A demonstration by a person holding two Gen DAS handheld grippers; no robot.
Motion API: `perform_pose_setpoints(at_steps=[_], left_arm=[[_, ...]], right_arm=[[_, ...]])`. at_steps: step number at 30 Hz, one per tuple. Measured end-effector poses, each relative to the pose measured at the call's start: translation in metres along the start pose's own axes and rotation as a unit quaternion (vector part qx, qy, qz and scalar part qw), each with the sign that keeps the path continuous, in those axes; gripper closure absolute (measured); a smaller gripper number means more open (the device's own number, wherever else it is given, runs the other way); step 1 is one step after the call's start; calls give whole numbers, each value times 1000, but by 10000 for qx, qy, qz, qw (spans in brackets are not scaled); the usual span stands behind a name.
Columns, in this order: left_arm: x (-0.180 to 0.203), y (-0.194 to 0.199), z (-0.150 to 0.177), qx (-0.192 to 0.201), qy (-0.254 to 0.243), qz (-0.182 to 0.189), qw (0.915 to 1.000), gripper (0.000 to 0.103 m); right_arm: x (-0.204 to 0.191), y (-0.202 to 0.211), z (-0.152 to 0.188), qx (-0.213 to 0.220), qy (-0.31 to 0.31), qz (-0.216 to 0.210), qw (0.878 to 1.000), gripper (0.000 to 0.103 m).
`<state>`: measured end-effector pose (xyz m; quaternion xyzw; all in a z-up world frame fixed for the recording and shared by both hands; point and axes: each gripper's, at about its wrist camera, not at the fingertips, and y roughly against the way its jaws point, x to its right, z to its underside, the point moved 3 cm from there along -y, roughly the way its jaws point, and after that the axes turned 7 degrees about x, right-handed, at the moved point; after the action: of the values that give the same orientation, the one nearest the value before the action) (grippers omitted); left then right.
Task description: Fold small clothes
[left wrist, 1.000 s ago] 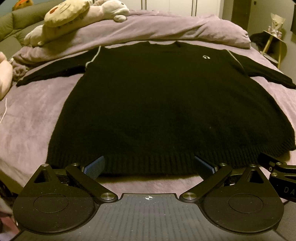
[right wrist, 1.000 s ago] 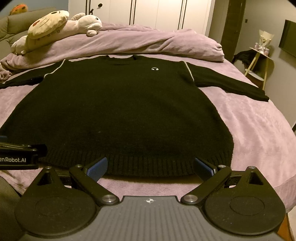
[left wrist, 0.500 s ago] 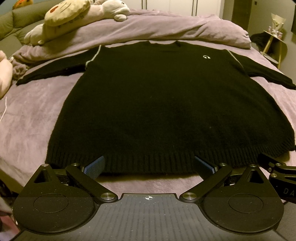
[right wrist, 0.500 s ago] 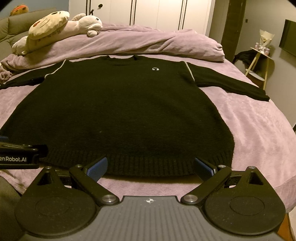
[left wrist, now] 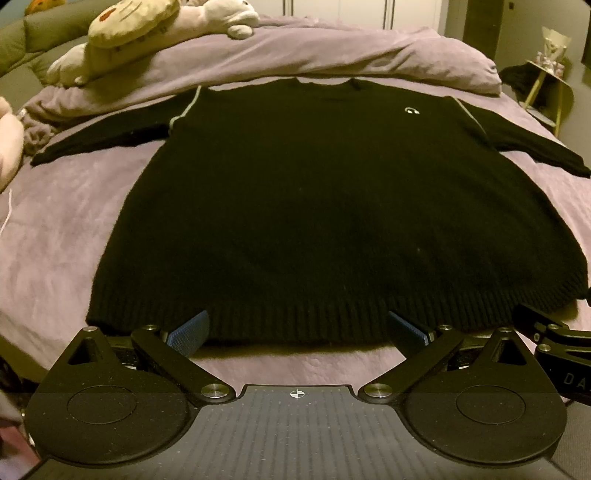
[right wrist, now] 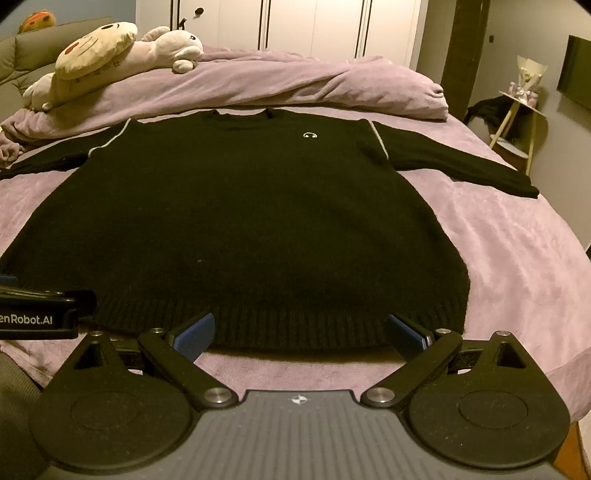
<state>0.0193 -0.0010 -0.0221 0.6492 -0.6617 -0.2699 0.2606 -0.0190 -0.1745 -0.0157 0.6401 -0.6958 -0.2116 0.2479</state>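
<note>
Left wrist view: a black sweater (left wrist: pixel 332 206) was seen spread flat, front up, on a purple bed cover (left wrist: pixel 66 221), its neckline towards the rumpled duvet (left wrist: pixel 332 55) and its ribbed hem (left wrist: pixel 314 314) nearest the cameras; both sleeves were laid outwards, the left one (left wrist: pixel 103 142) towards the plush toys (left wrist: pixel 140 33). The left gripper (left wrist: pixel 297 328) was held just short of the hem with its jaws wide apart and nothing between them; the blue pads (left wrist: pixel 186 330) were seen at the hem's edge, though contact could not be told. In the right wrist view the right gripper (right wrist: pixel 301 330) was likewise found spread apart and empty at the hem, nearer the sweater's right side, with the right sleeve (right wrist: pixel 454 162) stretched towards the bed's edge; the two tools were placed side by side.

No fold appeared to have been made; the step in hand was judged to be the first grasp. It would be done well if each sleeve, or each hem corner, were pinched through both knit layers; the lift should be kept low and level, so that the loose knit is not dragged or bunched; the folded edges should be matched before release.
</note>
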Motion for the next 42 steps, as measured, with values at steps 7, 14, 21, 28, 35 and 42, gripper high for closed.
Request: perform_pose_setpoints(at_steps=[7, 14, 21, 28, 35, 42], left_arm=[[0, -3, 0, -53, -2, 15, 10000, 0], [0, -6, 0, -92, 6, 37, 10000, 0], [0, -8, 2, -125, 19, 77, 9999, 0], [5, -13, 4, -187, -22, 70, 9998, 0], [7, -21, 6, -268, -6, 94, 9996, 0], [10, -32, 6, -321, -7, 115, 9994, 0]], right_arm=[[-1, -3, 2, -24, -37, -13, 10000, 4], [0, -5, 4, -21, -61, -60, 10000, 4], [0, -8, 7, -52, -126, -81, 9999, 4], [3, -11, 9, -46, -274, -126, 9995, 4], [6, -13, 11, 128, -453, -495, 9977, 4], [14, -26, 11, -8, -846, -898, 9924, 4]])
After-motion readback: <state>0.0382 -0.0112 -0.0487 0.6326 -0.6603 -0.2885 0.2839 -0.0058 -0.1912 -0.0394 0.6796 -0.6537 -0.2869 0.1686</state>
